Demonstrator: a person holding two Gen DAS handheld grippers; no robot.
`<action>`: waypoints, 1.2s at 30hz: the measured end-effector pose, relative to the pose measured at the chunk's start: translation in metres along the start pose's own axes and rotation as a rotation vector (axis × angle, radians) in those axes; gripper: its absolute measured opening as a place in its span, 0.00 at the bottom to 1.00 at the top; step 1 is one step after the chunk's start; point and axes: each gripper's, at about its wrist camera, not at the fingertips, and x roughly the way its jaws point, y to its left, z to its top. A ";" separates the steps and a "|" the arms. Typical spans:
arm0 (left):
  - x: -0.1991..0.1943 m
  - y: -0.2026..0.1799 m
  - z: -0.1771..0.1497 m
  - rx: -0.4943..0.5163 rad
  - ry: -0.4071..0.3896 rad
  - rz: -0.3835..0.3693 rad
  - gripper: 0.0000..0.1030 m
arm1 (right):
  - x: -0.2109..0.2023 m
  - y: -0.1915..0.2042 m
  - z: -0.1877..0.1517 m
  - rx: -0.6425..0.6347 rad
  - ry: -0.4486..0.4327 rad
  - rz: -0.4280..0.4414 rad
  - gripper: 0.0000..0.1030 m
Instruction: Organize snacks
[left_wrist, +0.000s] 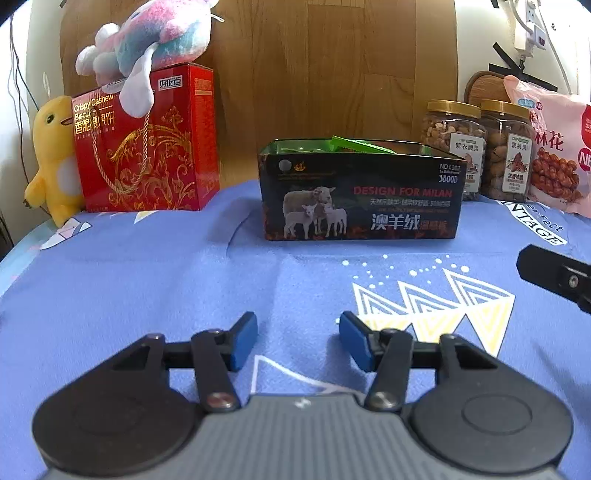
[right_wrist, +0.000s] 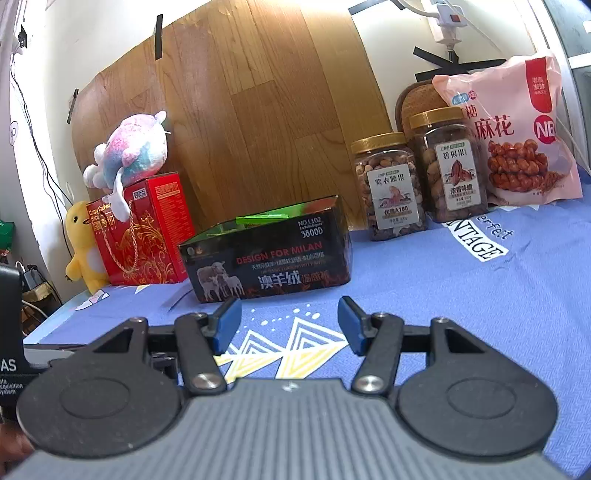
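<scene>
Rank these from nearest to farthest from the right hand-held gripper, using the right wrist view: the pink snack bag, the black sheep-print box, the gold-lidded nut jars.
From the right hand-held gripper:
1. Black sheep-print box, ahead, slightly left.
2. Gold-lidded nut jars, ahead-right, side by side; too close to separate.
3. Pink snack bag, far right, behind the jars.

A yellow duck plush (left_wrist: 53, 158) is being propped beside the wall; a wooden board (left_wrist: 325, 70) is being held against it by black tape (right_wrist: 159, 37).
</scene>
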 end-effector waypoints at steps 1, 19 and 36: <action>0.000 0.000 0.000 0.000 0.001 -0.002 0.49 | 0.000 0.000 0.000 0.000 0.000 0.000 0.59; 0.001 0.002 0.000 -0.011 0.006 -0.013 0.59 | 0.002 0.000 0.000 -0.001 0.012 0.000 0.62; -0.001 0.001 0.001 -0.009 0.002 -0.011 0.64 | 0.002 -0.001 0.001 -0.001 0.012 0.003 0.62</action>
